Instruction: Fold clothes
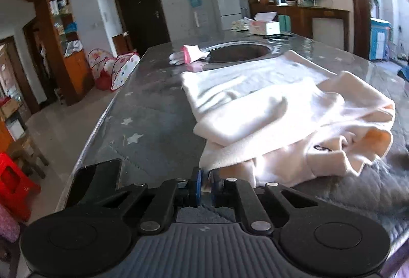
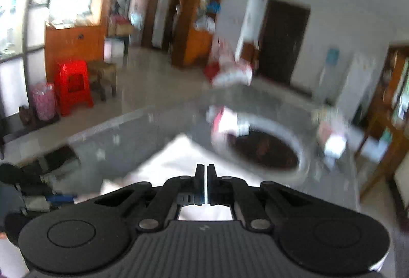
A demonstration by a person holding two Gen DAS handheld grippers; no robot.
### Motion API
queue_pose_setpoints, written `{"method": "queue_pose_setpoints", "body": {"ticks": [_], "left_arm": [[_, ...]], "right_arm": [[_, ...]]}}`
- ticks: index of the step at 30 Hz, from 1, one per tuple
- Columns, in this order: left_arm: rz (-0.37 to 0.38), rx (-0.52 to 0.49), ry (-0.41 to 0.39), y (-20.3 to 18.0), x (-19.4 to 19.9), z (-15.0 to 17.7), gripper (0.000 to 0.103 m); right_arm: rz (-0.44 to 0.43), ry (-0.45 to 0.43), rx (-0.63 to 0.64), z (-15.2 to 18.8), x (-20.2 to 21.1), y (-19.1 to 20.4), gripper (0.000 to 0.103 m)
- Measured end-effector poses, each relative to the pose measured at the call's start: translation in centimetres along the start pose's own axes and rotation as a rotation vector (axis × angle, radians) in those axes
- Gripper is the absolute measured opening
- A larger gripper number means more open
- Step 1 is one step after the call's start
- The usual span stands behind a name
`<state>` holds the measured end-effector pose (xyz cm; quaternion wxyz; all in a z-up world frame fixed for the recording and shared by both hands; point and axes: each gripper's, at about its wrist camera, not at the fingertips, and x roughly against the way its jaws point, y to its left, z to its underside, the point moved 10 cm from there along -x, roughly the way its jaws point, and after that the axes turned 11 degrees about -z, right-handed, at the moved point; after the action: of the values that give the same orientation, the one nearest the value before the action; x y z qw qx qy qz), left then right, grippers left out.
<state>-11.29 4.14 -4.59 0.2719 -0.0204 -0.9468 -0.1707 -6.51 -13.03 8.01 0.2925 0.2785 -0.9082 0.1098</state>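
Soft, rumpled white garment (image 1: 281, 109)

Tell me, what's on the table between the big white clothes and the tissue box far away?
In the left wrist view, a round dark hole in the table lies between the white clothes and the tissue box.
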Motion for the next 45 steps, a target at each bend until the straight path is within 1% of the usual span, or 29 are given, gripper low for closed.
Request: {"method": "queue_pose_setpoints", "body": {"ticks": [2, 3, 6, 7, 9, 12, 14, 16, 17, 18, 19, 23, 26, 30, 33, 35, 40, 45], "left_arm": [[0.015, -0.025, 0.0, -0.1, 0.3, 0.2, 0.008], [0.023, -0.037, 0.0, -0.1, 0.4, 0.2, 0.009], [0.066, -0.053, 0.023, 0.1, 0.8, 0.4, 0.012], [0.085, -0.043, 0.035, 0.3, 1.0, 0.4, 0.012], [0.12, -0.006, 0.058, 0.9, 1.3, 0.3, 0.013], [0.167, 0.076, 0.083, 2.3, 1.7, -0.3, 0.016], [0.177, 0.12, 0.079, 3.2, 2.0, -1.1, 0.018], [0.178, 0.157, 0.068, 4.1, 1.8, -2.2, 0.023], [0.177, 0.173, 0.064, 4.4, 1.6, -2.7, 0.029], [0.175, 0.174, 0.058, 4.5, 1.4, -3.1, 0.031], [0.174, 0.175, 0.052, 4.6, 1.2, -3.5, 0.031], [0.165, 0.146, 0.037, 4.1, 0.3, -4.5, 0.033], [0.184, 0.122, 0.04, 3.0, -0.4, -4.9, 0.037], [0.201, 0.095, 0.048, 1.6, -1.3, -4.9, 0.037], [0.222, 0.088, 0.056, 0.9, -1.9, -4.6, 0.037], [0.232, 0.083, 0.065, 0.5, -2.2, -4.5, 0.037], [0.248, 0.07, 0.091, 0.1, -3.0, -4.2, 0.037], [0.313, 0.097, 0.043, -0.5, -3.0, -6.4, 0.036]], "right_arm": [[-0.013, 0.053, -0.049, 2.1, -1.2, -0.6, 0.004], [-0.025, 0.075, -0.076, 3.2, -1.9, -1.0, 0.007], [-0.066, 0.132, -0.162, 5.8, -3.6, -1.9, 0.013], [-0.072, 0.145, -0.182, 6.5, -4.2, -2.2, 0.015], [-0.078, 0.164, -0.224, 7.8, -5.3, -2.8, 0.023], [-0.087, 0.176, -0.286, 9.2, -6.7, -3.3, 0.024], [-0.1, 0.178, -0.321, 9.8, -7.3, -3.5, 0.024], [-0.102, 0.167, -0.318, 9.6, -7.6, -3.4, 0.023], [-0.093, 0.161, -0.297, 9.3, -7.4, -3.2, 0.013], [-0.084, 0.154, -0.276, 8.9, -7.1, -3.0, 0.006], [-0.075, 0.147, -0.255, 8.6, -6.9, -2.8, 0.005], [-0.039, 0.12, -0.172, 7.2, -6.0, -2.0, 0.004], [-0.014, 0.08, -0.116, 5.4, -4.7, -1.6, 0.004], [0.053, 0.001, -0.036, 2.6, -1.7, -1.5, 0.004], [0.107, -0.054, -0.011, 1.4, 0.2, -1.9, 0.004], [0.127, -0.059, -0.023, 1.7, 0.8, -2.2, 0.004], [0.135, -0.009, -0.088, 4.1, -0.1, -3.3, 0.004], [0.132, -0.031, -0.088, 3.4, 0.3, -3.1, 0.004]]}}
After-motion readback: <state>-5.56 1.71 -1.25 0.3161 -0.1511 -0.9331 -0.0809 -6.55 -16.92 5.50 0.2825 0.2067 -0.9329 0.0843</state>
